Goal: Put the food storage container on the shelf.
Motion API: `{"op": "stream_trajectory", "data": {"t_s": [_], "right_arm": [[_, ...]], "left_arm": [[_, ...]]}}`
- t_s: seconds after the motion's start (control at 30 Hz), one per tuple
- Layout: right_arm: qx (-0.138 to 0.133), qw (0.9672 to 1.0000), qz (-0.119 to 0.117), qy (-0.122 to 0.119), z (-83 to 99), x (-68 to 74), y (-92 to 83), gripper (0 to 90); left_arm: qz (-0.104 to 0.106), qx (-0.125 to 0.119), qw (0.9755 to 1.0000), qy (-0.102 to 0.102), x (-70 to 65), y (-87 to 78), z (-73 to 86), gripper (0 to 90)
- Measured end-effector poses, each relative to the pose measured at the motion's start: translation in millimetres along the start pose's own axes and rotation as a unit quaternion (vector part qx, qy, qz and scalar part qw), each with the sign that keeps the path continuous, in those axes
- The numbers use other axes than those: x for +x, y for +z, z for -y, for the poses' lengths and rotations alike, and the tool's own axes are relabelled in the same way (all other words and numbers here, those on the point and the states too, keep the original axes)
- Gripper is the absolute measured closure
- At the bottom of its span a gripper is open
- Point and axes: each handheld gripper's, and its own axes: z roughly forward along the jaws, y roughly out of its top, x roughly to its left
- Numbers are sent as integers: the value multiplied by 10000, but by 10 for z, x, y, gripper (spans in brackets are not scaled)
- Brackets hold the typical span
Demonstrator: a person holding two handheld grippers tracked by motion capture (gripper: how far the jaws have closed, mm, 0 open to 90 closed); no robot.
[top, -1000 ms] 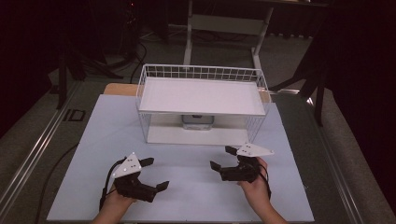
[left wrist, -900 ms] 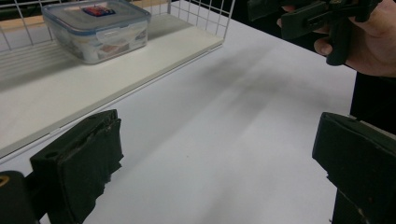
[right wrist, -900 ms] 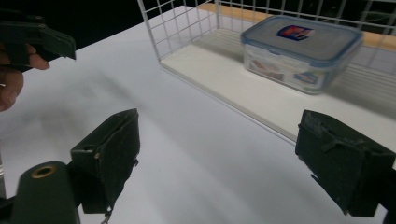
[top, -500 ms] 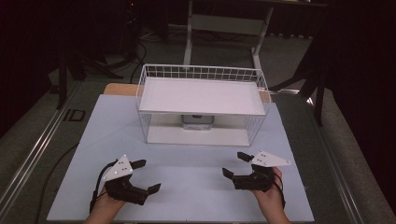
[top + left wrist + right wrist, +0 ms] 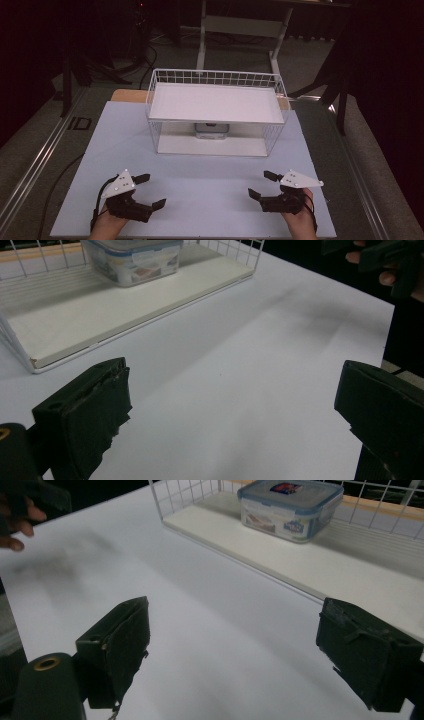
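The left hand-held gripper (image 5: 150, 190) and the right hand-held gripper (image 5: 263, 184) are both low over the near part of the white surface (image 5: 200, 170), well apart, each with jaws wide and holding nothing. The plastic box (image 5: 290, 509) stands inside the wire basket (image 5: 215, 80), on its lower shelf, far from both.

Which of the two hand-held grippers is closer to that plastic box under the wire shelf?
About equal, the right perhaps slightly nearer. The box sits centred in the rack; the left gripper is at the near left, the right gripper at the near right, both apart from it.
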Motion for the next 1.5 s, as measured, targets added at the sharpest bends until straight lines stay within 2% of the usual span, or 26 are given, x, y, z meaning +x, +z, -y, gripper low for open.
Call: {"op": "stream_trajectory", "data": {"t_s": [0.17, 0.23, 0.3, 0.4, 0.67, 0.8, 0.9, 0.97, 1.07, 1.3, 1.5], "right_arm": [[8, 10000, -32, -12, 54, -23, -41, 137], [-12, 10000, 7, -95, 100, -47, -83, 138], [-68, 10000, -24, -14, 132, -76, -95, 138], [-17, 9999, 15, -108, 168, -104, -88, 138], [19, 10000, 23, -19, 246, -163, -60, 139], [-8, 10000, -27, -59, 246, -167, -49, 139], [-81, 9999, -10, -80, 230, -176, -52, 139], [-125, 9999, -30, -87, 225, -187, -56, 139], [-332, 9994, -85, 0, 198, -219, -75, 141], [-346, 9992, -219, 42, 220, -239, -41, 141], [-358, 9991, -219, 30, 221, -245, -40, 141]], "left_arm": [[39, -3, 10000, -18, 6, 8, 27, 25], [70, 12, 10000, -21, 14, 21, 45, 24], [88, 4, 10000, -32, 16, 29, 47, 25], [114, -9, 9999, 4, 10, 42, 51, 24], [136, 74, 9999, 60, 1, 70, 94, 24], [219, 13, 9997, 65, -1, 73, 100, 25], [277, -38, 9995, 140, 10, 64, 84, 24], [312, -101, 9994, 105, 15, 58, 81, 25], [358, -258, 9990, 87, 48, 28, 74, 25], [328, -349, 9989, -20, 82, 13, 82, 25], [290, -353, 9990, 9, 81, 13, 85, 25]]}}
